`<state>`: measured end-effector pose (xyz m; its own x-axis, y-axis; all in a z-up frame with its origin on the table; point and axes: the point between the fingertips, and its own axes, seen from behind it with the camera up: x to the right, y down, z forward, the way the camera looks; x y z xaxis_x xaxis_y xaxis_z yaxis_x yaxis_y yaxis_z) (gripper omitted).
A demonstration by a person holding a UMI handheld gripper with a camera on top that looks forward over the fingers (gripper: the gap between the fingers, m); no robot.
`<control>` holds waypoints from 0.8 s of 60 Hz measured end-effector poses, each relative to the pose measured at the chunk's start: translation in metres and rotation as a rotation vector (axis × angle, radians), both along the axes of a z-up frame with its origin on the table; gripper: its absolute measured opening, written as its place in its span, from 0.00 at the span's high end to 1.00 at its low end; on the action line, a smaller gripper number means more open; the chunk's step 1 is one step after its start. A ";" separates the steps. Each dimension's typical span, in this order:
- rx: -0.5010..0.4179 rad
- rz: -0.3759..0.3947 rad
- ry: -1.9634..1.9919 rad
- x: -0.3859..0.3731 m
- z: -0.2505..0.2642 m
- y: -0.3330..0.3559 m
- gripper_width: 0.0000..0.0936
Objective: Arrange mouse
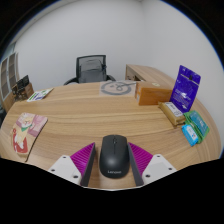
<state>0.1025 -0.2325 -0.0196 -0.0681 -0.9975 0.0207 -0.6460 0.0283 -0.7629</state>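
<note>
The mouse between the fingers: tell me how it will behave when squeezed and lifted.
The black mouse looks like a rigid shell, so it should probably hold its shape under the gripper, whose fingers stand open at its sides. Its smooth, rounded flanks may slip against the pads. It lies flat on the wooden table, so it will likely slide, not roll or tip.

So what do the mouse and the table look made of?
Mouse: looks like matte black plastic, smooth shell with a dull sheen; it sits between the open gripper fingers. Table: light wood or wood-look laminate, with visible grain lines; which of the two can't be told.
</note>
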 end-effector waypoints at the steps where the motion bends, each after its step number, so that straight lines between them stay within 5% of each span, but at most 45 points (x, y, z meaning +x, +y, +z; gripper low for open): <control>1: -0.001 0.000 -0.001 0.000 0.000 -0.001 0.34; 4: -0.007 -0.002 -0.008 0.000 0.000 -0.003 0.46; 22: 0.002 0.006 0.002 0.000 0.005 -0.004 0.66; 34: 0.020 -0.005 -0.065 0.016 0.076 0.015 0.66; 48: 0.052 0.106 -0.146 0.054 0.166 0.122 0.66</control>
<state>0.1568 -0.1102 0.1461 0.0392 -0.9987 -0.0338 -0.5300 0.0079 -0.8479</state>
